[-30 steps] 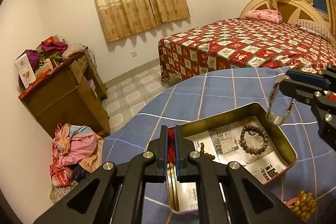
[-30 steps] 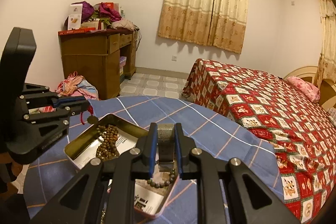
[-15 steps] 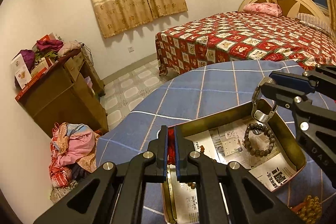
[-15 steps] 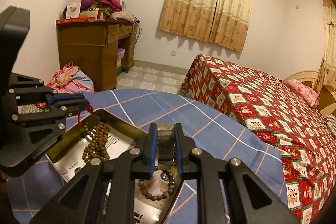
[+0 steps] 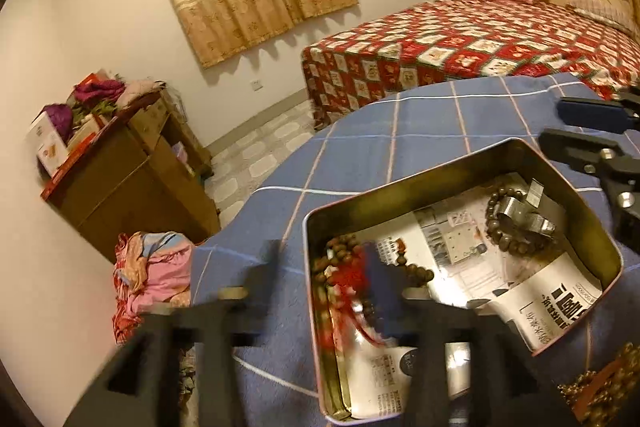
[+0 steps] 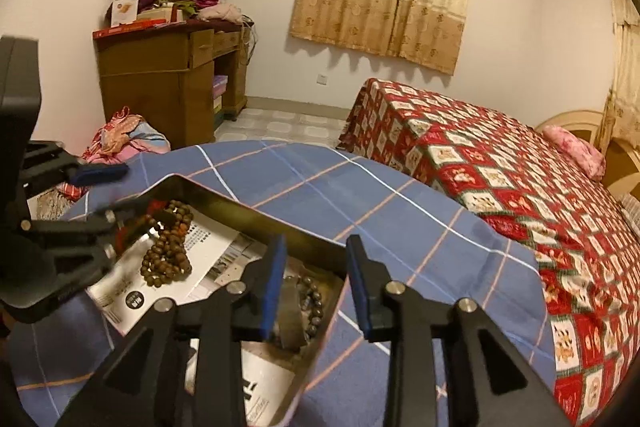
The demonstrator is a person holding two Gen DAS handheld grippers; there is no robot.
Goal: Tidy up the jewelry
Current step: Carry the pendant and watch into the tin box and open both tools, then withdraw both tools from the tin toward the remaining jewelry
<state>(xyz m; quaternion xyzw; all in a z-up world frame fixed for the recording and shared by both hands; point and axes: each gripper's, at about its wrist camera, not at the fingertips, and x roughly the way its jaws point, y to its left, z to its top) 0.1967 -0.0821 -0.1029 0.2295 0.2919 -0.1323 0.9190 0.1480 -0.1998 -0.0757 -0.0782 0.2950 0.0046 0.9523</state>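
An open metal tin (image 5: pixel 440 167) lined with newspaper lies on the blue checked table (image 5: pixel 400 131). My left gripper (image 5: pixel 326 267) is blurred and its jaws are opening over the tin's near end. A brown bead string with a red tassel (image 5: pixel 344 275) lies loose in the tin between them. My right gripper (image 6: pixel 316 283) is opening too, with no pad contact. Below it a silver metal band (image 6: pixel 290 311) rests on a dark bead bracelet (image 6: pixel 314 303). Both also appear in the left wrist view: the band (image 5: pixel 524 215) and the bracelet (image 5: pixel 508 227).
A cluster of gold beads (image 5: pixel 600 375) lies on the cloth right of the tin. Beyond the table stand a bed with a red patterned cover (image 6: pixel 500 167) and a cluttered wooden desk (image 6: pixel 160 75). A heap of clothes (image 5: pixel 152 267) is on the floor.
Both grippers sank toward the tin and went from shut to open. The tasselled beads left the left gripper and the silver band left the right one; both now lie in the tin.
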